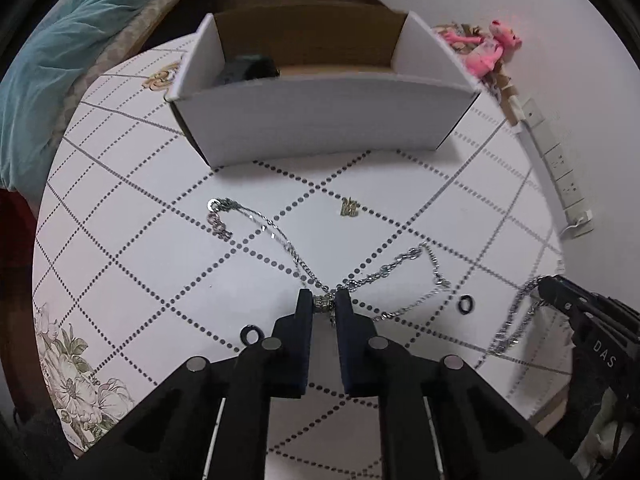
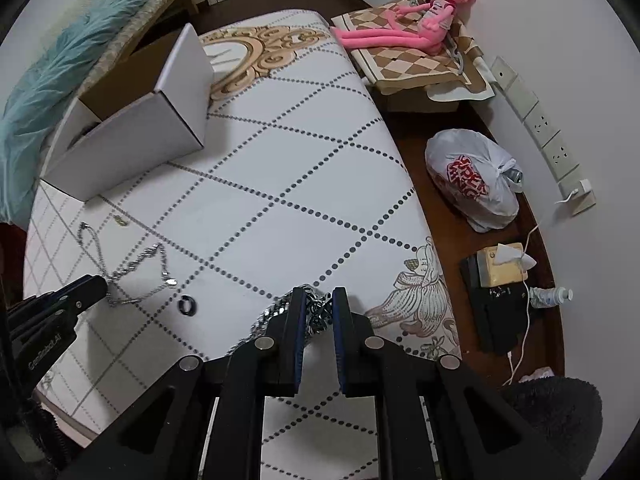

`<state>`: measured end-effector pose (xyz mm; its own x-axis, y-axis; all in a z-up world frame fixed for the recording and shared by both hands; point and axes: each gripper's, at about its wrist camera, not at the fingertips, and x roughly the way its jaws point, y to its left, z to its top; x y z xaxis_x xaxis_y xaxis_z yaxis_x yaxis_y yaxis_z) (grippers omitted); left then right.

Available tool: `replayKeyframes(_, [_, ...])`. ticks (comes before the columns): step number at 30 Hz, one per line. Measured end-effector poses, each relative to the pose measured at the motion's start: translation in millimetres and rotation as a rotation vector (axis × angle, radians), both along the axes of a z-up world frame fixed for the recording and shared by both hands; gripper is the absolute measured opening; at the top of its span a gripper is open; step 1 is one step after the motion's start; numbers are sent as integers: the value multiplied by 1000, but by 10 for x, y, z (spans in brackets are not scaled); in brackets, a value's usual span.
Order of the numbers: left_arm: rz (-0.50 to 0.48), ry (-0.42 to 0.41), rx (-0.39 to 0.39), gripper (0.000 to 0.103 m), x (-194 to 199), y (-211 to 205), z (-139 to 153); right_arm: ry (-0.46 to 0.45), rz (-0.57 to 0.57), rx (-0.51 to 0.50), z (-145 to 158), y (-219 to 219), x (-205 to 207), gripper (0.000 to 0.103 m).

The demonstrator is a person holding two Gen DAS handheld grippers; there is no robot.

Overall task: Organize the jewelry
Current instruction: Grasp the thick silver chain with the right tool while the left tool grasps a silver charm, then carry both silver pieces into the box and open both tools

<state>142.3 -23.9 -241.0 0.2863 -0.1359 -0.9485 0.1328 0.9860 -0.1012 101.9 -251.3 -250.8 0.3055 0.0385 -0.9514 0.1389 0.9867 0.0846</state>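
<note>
From the left wrist camera, I see the left gripper (image 1: 324, 304) pointing down at a white table (image 1: 140, 248) with dotted diamond lines. Its two dark fingers are pinched tight on a small sparkly bead of a thin silver necklace (image 1: 400, 264). The rest of that chain lies spread out on the table, going off to both sides. A little black ring (image 1: 465, 304) sits just to the right of the chain. Another black ring (image 1: 252, 335) lies near the left finger. A small gold charm (image 1: 350, 207) rests farther back, and a silver clasp piece (image 1: 218, 220) lies to the left. Behind them stands an open white box (image 1: 320, 124) with something dark inside. The right gripper (image 1: 544, 286) peeks in at the right edge with a chunky silver chain (image 1: 512, 320) hanging from it.

From the right wrist camera, the right gripper (image 2: 316, 308) is squeezed shut on a bunched-up chunky silver chain (image 2: 288, 308) over the table's near edge. The left gripper (image 2: 102, 286) shows at the left, touching the thin necklace (image 2: 152, 256). The black ring (image 2: 186, 304) lies between the two grippers. The white box (image 2: 132, 148) sits at the back left. A pink plush toy (image 2: 420, 16) lies off the table on a checkered mat.
</note>
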Motion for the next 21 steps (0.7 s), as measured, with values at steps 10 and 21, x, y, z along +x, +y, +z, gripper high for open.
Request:
replayKeyframes(10, [47,-85,-104,8,-279,379,701,-97,28,143,602,61,-117,13])
replayKeyframes(21, [33,-215,-236,8,-79,491,1564,-201,129,304,1410,310,207,13])
